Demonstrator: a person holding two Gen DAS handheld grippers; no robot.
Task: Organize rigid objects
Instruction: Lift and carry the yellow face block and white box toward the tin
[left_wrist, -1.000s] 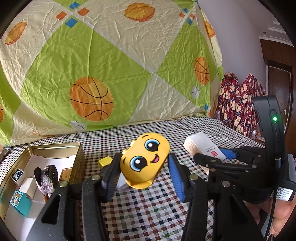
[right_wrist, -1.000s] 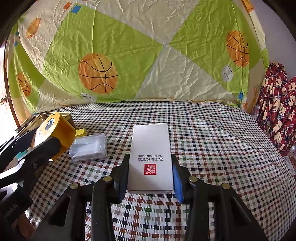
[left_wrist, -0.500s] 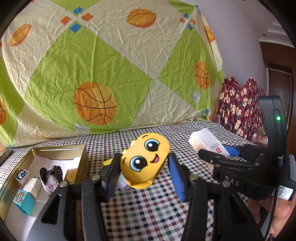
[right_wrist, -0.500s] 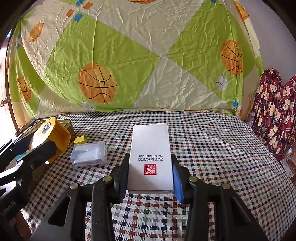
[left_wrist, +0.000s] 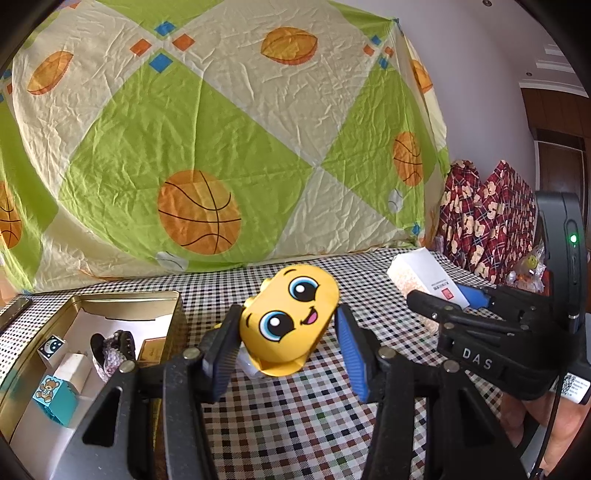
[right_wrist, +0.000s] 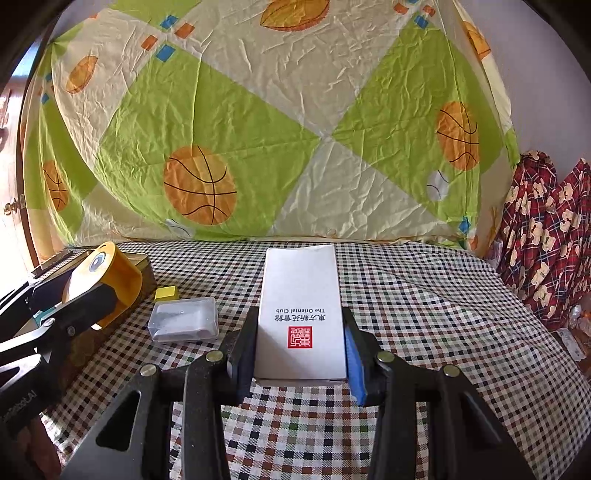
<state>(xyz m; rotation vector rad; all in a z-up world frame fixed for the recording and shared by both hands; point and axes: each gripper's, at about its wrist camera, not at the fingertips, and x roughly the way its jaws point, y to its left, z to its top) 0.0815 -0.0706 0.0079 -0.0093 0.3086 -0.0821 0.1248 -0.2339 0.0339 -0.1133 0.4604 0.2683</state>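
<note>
A yellow toy block with a cartoon face (left_wrist: 291, 314) hangs above the checked tablecloth, my left gripper (left_wrist: 286, 319) shut on it. From the right wrist view the same block (right_wrist: 110, 266) sits just in front of the open gold tin (right_wrist: 142, 262). My right gripper (right_wrist: 299, 321) is shut on a white box with a red seal (right_wrist: 301, 280), held off the cloth. In the left wrist view that box (left_wrist: 417, 273) and the right gripper (left_wrist: 447, 306) are at the right.
The tin (left_wrist: 129, 297) at the left holds a teal bear cube (left_wrist: 51, 393), small boxes and a dark clip (left_wrist: 110, 347). On the cloth lie a clear plastic case (right_wrist: 183, 321) and a small yellow cube (right_wrist: 166, 293). A basketball-print sheet closes off the back; plaid fabric (right_wrist: 546, 236) is at the right.
Both views have tipped upward a little, the right one more, so the table and sheet sit lower in frame. Both grips are unchanged.
</note>
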